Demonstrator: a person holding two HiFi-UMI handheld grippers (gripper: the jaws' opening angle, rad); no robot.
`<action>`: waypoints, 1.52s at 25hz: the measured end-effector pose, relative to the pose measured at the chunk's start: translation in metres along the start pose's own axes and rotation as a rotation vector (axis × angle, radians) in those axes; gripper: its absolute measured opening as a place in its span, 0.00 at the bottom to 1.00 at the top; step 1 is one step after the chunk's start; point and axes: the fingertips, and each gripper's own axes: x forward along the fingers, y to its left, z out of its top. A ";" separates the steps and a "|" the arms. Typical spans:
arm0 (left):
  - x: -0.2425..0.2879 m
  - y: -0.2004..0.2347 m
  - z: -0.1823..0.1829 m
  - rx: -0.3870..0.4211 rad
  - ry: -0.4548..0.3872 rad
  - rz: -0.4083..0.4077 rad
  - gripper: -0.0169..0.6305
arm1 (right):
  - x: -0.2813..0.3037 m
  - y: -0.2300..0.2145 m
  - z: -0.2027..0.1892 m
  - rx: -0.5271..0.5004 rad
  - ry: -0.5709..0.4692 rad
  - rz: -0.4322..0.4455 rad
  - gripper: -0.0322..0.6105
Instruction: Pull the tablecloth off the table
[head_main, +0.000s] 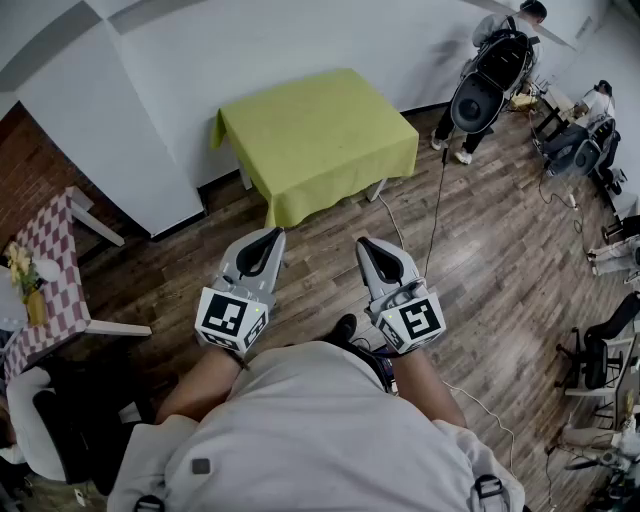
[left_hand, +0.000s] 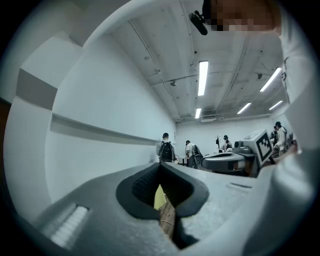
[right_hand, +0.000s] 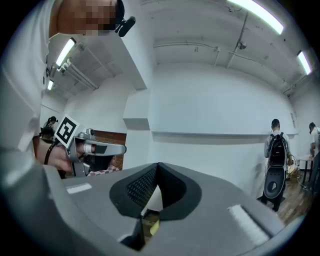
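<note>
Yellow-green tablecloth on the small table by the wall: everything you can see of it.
The yellow-green tablecloth is a plain, one-colour fabric sheet spread flat over a small table whose white legs show below the hem. It covers the whole top and hangs down the near sides, one corner drooping at left. The top looks smooth and carries nothing. Only the table touches it; the left gripper and right gripper, both shut, are well short of it.

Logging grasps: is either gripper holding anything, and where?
Nothing is held. The left gripper and the right gripper are both shut and empty, well short of the tablecloth.
</note>
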 end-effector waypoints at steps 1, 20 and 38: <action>0.005 -0.001 -0.001 -0.002 0.001 0.001 0.03 | 0.000 -0.005 -0.002 0.001 0.002 0.000 0.06; 0.177 -0.019 -0.027 -0.017 0.045 0.012 0.03 | 0.009 -0.172 -0.041 0.025 0.025 0.007 0.06; 0.318 -0.015 -0.044 -0.038 0.086 0.013 0.03 | 0.031 -0.313 -0.065 0.077 0.054 0.011 0.06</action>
